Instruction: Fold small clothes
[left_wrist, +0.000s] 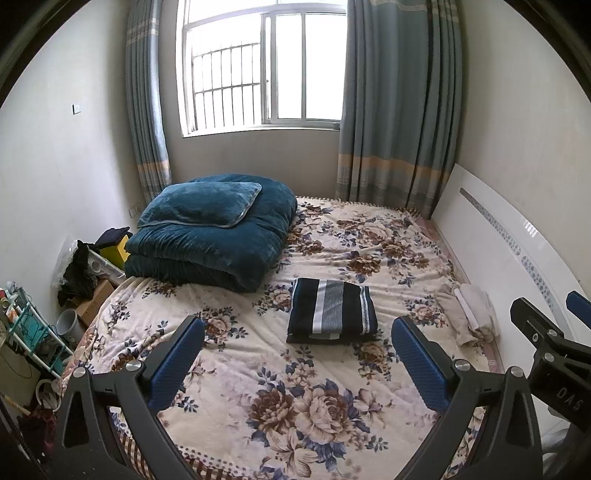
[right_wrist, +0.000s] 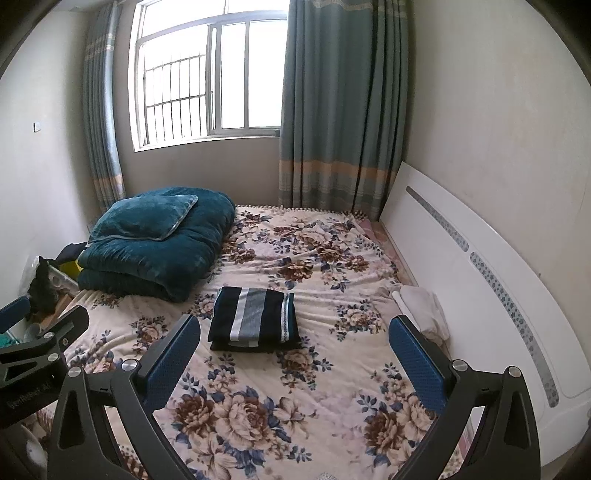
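A: Garment status?
B: Striped folded garment (left_wrist: 332, 312) is laid flat mid-bed on the floral bedspread (left_wrist: 295, 406), near the teal quilt (left_wrist: 218, 236).
A: Grippers?
B: Left gripper (left_wrist: 297, 345) and right gripper (right_wrist: 295, 343) are held above the bed, jaws spread wide, nothing gripped.

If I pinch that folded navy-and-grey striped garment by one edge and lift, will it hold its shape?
Probably not. The folded navy-and-grey striped garment looks like soft fabric in stacked layers, so a one-edge pinch would likely let the lower layers droop and unfold. It seems light. On the plush floral bedspread it would likely drag and bunch if pushed, not slide.
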